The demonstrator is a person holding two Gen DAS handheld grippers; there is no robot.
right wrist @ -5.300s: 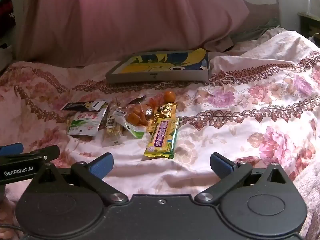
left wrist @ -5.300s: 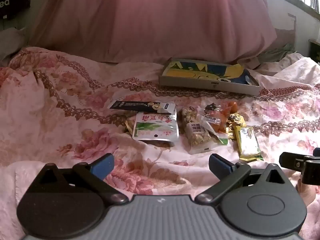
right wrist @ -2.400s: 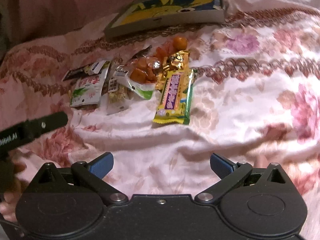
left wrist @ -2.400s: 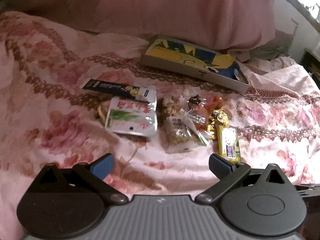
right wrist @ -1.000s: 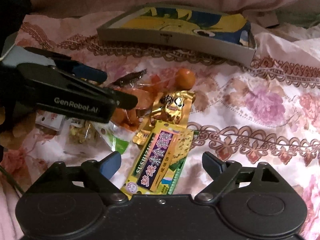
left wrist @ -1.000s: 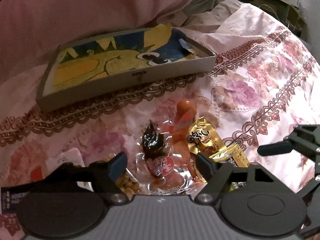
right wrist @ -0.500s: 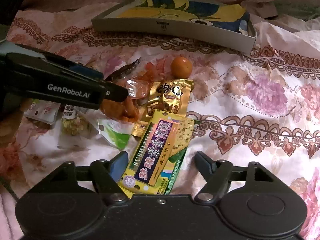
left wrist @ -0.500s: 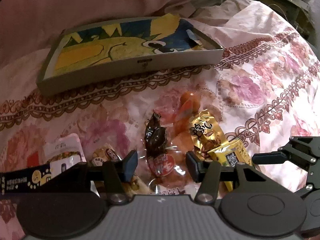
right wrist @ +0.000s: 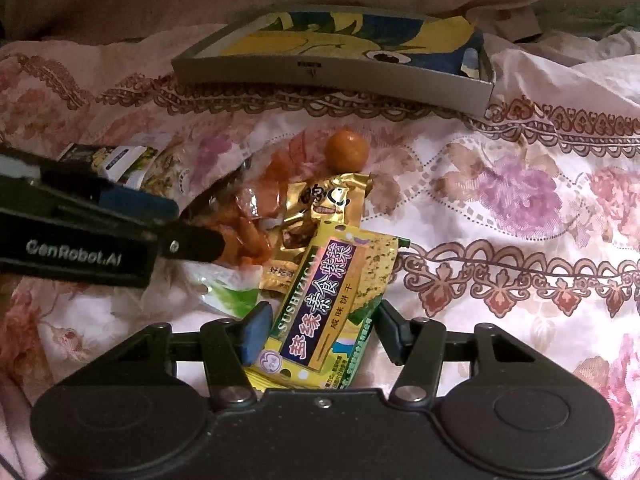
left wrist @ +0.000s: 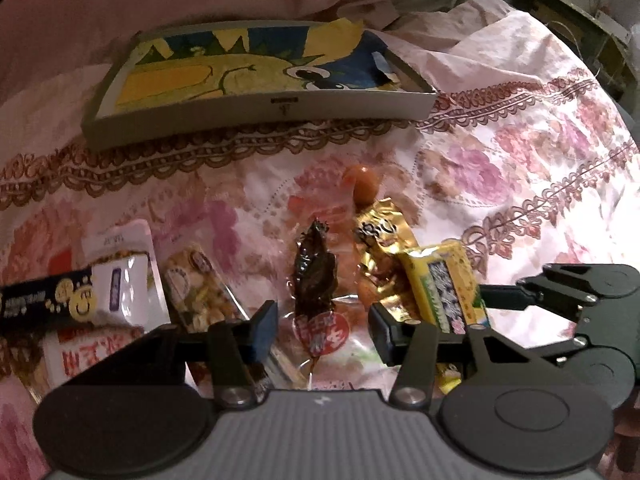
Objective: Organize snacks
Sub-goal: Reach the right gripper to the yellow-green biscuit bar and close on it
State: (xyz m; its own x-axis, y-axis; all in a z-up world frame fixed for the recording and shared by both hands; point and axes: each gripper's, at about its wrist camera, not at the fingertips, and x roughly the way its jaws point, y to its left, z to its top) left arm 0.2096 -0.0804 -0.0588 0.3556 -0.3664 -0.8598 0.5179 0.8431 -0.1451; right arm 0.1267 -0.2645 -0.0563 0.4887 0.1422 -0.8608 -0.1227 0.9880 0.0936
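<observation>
Both claws lowered, closing, left claw (left wrist: pixel 322 330) astride clear packet (left wrist: pixel 318 334), right claw (right wrist: pixel 318 338) astride yellow cracker pack (right wrist: pixel 324 312).

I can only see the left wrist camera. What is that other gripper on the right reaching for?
Observer: In the right wrist view, the yellow cracker packet lies between the right gripper's fingers. Its jaws have just been closing; I can't tell if the pads press yet.
Child: Does the packet have words on it?
Observer: Yes, "SUSHIZICAI" runs along its left side.
Child: What's the orange stuff near it?
Observer: A clear bag of orange snack pieces, lying left of the gold wrapper.
</observation>
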